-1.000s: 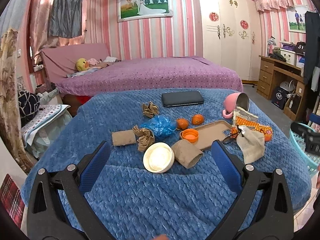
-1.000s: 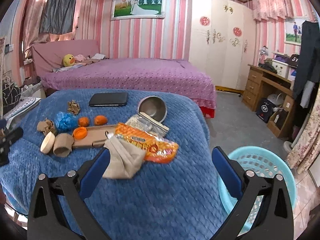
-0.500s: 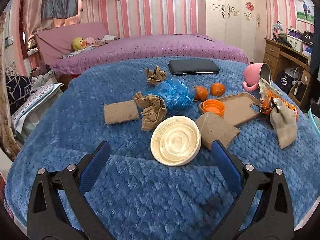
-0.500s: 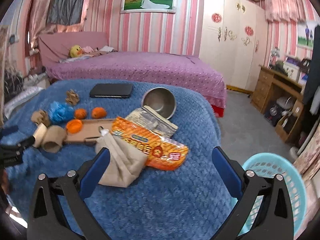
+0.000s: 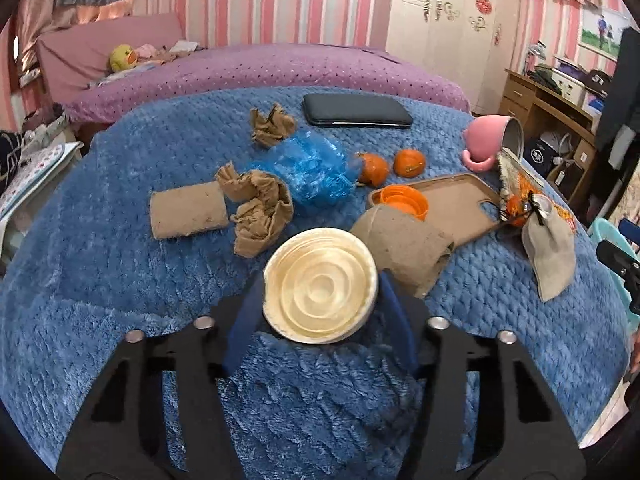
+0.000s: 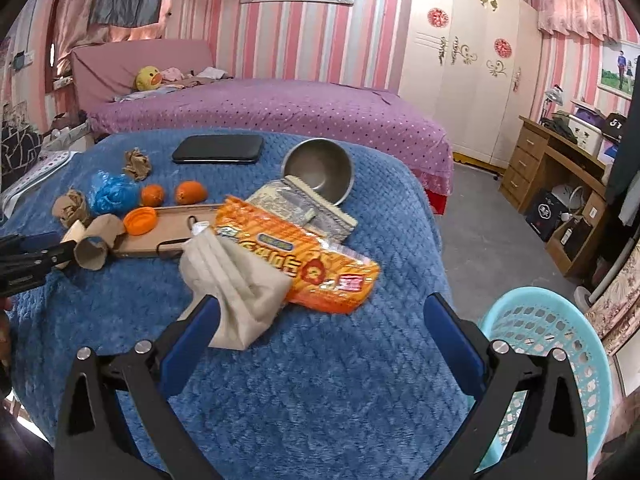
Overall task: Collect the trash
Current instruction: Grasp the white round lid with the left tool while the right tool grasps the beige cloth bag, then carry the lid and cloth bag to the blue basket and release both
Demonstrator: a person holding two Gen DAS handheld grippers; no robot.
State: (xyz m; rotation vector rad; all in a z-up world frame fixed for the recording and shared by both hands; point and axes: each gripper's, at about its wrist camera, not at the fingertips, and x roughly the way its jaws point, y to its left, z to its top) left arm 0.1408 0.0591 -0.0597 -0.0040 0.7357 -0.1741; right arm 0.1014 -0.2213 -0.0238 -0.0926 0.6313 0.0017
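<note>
Left wrist view: my left gripper, jaws just closing, pinches the cream lid on the blue blanket; squeeze evenly before lifting. Right wrist view: my right gripper is spread above the blanket, near the basket.

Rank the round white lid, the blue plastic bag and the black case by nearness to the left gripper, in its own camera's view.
1. White lid, between the left gripper pads.
2. Blue plastic bag, mid-blanket, behind the lid.
3. Black case, at the far edge.
</note>
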